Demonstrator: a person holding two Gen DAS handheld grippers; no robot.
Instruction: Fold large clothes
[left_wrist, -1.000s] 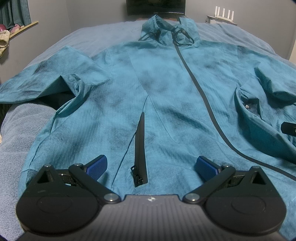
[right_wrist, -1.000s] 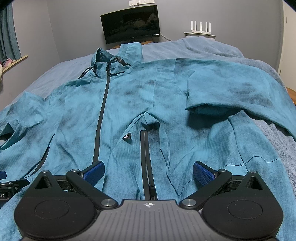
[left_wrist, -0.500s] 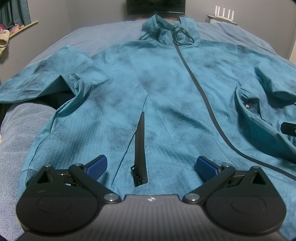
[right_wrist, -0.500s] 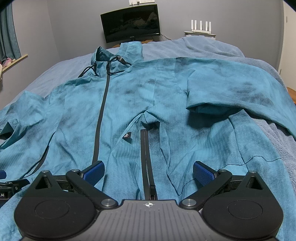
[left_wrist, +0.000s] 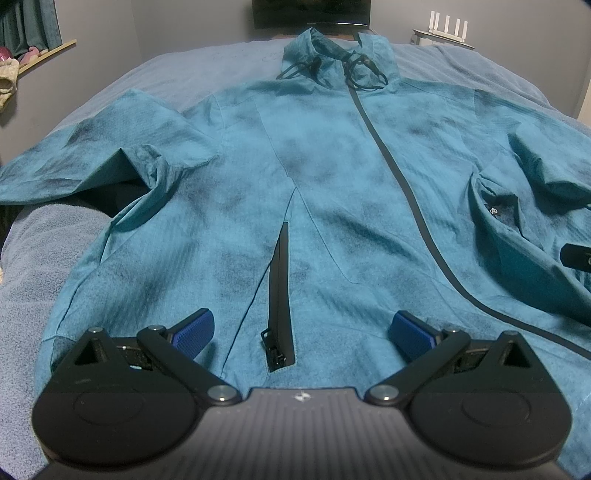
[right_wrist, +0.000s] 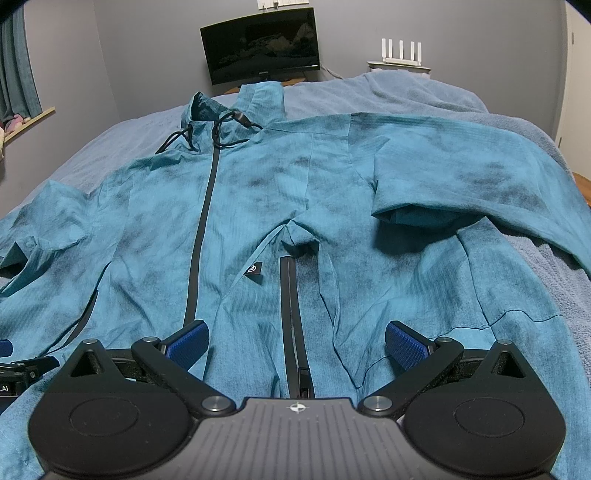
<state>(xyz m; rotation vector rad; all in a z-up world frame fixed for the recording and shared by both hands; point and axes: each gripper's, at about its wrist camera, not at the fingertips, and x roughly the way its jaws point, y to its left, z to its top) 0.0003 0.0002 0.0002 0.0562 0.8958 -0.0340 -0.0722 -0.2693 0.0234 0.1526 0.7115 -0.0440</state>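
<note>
**A:** Lower centre of each wrist view: what do the two tools show?

**B:** The left gripper (left_wrist: 301, 332) and the right gripper (right_wrist: 297, 338) hover at the near hem with fingers (left_wrist: 194, 326) spread wide and nothing between them, probably so that either can close on an edge.

**A:** Where is the garment?

**B:** The teal jacket (left_wrist: 332, 192) lies front-up, spread across the bed (left_wrist: 33, 258), filling the middle of both frames. Laid flat like this, its seams and edges are exposed for folding.

**A:** What lies directly ahead?

**B:** A pocket zipper (left_wrist: 280, 295) runs up from between each tool's fingers; the main zipper (right_wrist: 201, 236), closed, climbs toward the collar.

**A:** And farther off?

**B:** Sleeves lie out to either side, the right sleeve (right_wrist: 461, 173) at upper right. The drawcords (right_wrist: 221, 129) rest loose on the collar; a monitor (right_wrist: 260, 55) stands at the top, beyond the bed. No fold appears to be made yet.
</note>
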